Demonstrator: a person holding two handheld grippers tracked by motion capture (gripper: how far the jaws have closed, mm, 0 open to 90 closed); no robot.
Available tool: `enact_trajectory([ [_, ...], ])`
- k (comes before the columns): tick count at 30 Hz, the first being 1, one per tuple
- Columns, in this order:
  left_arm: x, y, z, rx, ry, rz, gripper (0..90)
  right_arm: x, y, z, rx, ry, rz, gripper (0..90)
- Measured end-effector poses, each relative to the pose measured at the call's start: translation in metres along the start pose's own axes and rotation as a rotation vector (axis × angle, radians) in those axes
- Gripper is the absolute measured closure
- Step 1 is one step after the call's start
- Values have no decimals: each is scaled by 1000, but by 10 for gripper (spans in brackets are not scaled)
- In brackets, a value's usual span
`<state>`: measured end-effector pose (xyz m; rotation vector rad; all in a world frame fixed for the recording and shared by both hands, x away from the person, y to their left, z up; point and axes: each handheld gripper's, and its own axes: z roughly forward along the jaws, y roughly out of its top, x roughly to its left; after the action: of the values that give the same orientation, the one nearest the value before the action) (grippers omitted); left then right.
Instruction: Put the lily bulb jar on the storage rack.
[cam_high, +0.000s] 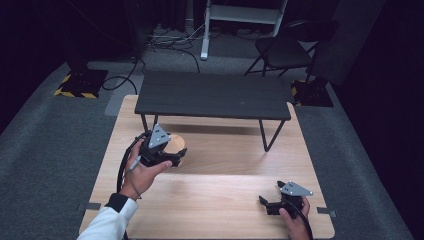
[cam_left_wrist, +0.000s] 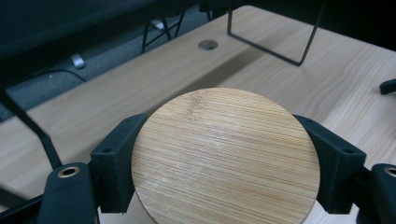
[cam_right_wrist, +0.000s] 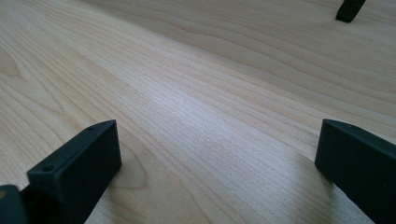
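Observation:
A round bamboo disc (cam_left_wrist: 224, 156) fills the space between the two black jaws of my left gripper (cam_left_wrist: 224, 172), which press on its left and right edges. In the high view the left gripper (cam_high: 176, 156) holds that disc (cam_high: 176, 144) above the left half of the wooden table (cam_high: 220, 200). My right gripper (cam_high: 268, 202) rests low at the table's front right, held by a hand. Its own view shows its jaws (cam_right_wrist: 219, 168) wide apart over bare wood with nothing between them.
A low black shelf on thin metal legs (cam_high: 212, 95) stands across the far half of the table; one leg (cam_left_wrist: 275, 44) is ahead of the disc. Grey carpet, cables and a folding chair (cam_high: 282, 50) lie beyond the table.

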<state>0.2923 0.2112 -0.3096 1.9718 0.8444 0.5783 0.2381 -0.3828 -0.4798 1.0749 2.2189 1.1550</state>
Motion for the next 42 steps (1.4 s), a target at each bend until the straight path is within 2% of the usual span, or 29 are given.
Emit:
enact_trajectory([
  [6,2,41,4,-15,-27,24,241,0,0,0,0,0,-1,0],
  [9,4,57,7,-27,-41,17,241,0,0,0,0,1,-1,0],
  [12,4,73,9,-32,-46,37,241,0,0,0,0,3,-2,0],
  [19,8,108,19,-49,-72,51,241,-1,0,0,0,6,-5,0],
  [21,7,117,24,-49,-77,62,241,-1,0,0,0,6,-5,0],
  [28,11,139,49,-71,-110,46,241,-1,0,0,0,7,-6,0],
  [34,13,164,67,-95,-119,63,241,-2,0,0,0,11,-7,0],
  [42,18,186,104,-102,-129,62,240,-2,0,0,0,13,-9,0],
])
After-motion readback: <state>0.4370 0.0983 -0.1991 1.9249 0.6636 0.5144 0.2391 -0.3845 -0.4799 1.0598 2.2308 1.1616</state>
